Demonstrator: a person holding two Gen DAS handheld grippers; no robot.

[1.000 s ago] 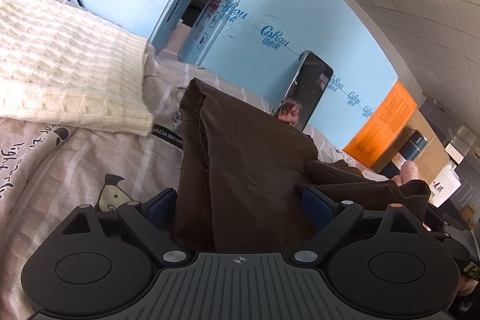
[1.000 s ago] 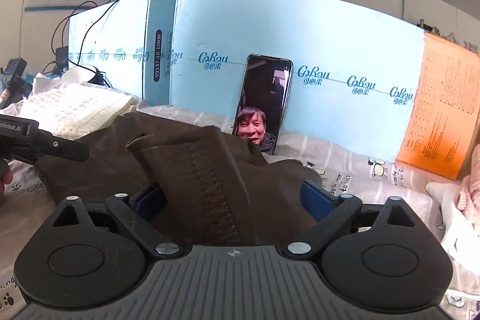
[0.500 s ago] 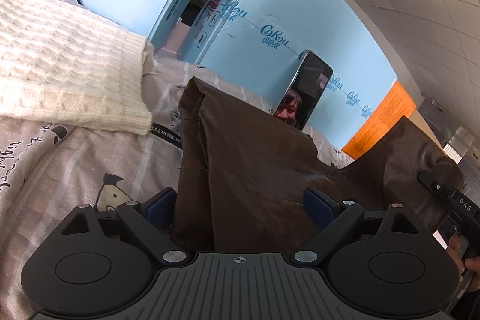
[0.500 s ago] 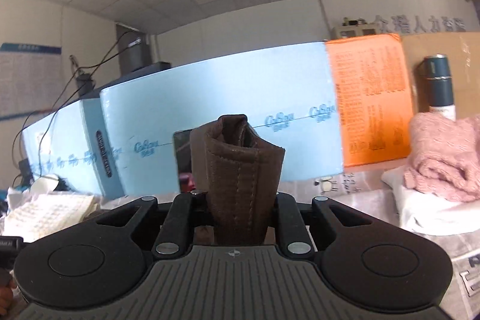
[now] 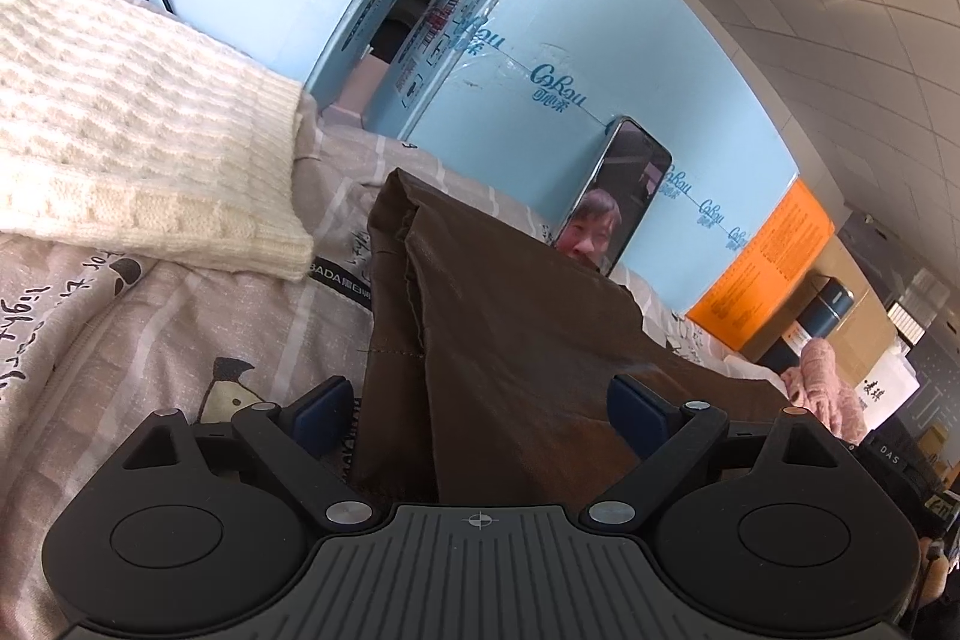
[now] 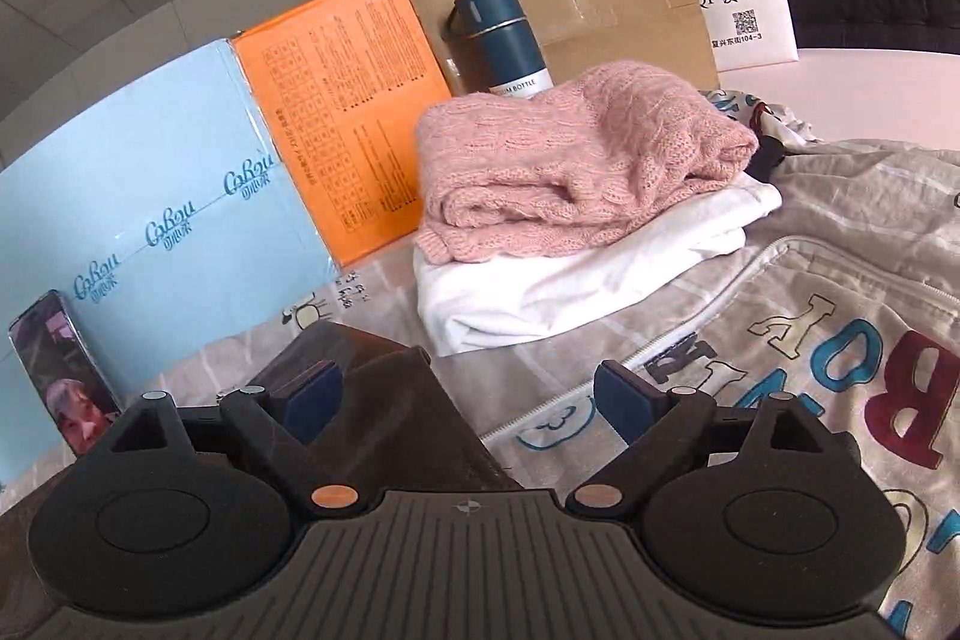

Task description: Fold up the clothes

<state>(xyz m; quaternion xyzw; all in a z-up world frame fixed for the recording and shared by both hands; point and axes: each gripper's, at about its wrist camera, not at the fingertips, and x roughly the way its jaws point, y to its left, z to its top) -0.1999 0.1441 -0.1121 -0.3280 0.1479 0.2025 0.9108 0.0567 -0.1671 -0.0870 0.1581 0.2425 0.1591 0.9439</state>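
Fingers spread wide on both tools, blue pads parted, nothing pinched in either one. Between the left gripper (image 5: 477, 406) and its pads lies the brown garment (image 5: 510, 316), doubled over on the printed bedsheet (image 5: 120, 340), one stitched edge running away from the camera. Over on the other side, the right gripper (image 6: 462, 394) sits open above a corner of that same brown cloth (image 6: 384, 400), its left pad over the fabric, its right pad out over the sheet.

Now the risks. With both tools open, the layers are held by nothing but their own weight, and that raised top edge looks ready to slump or slide apart. Closing from here, the right gripper could well catch the bedsheet along with the corner and drag it. Just beyond sits the pink sweater (image 6: 576, 160) on a white folded piece (image 6: 576, 280); a wide swing could knock that pile. Left of the brown cloth, the cream knit (image 5: 132, 130) lies near enough to snag.
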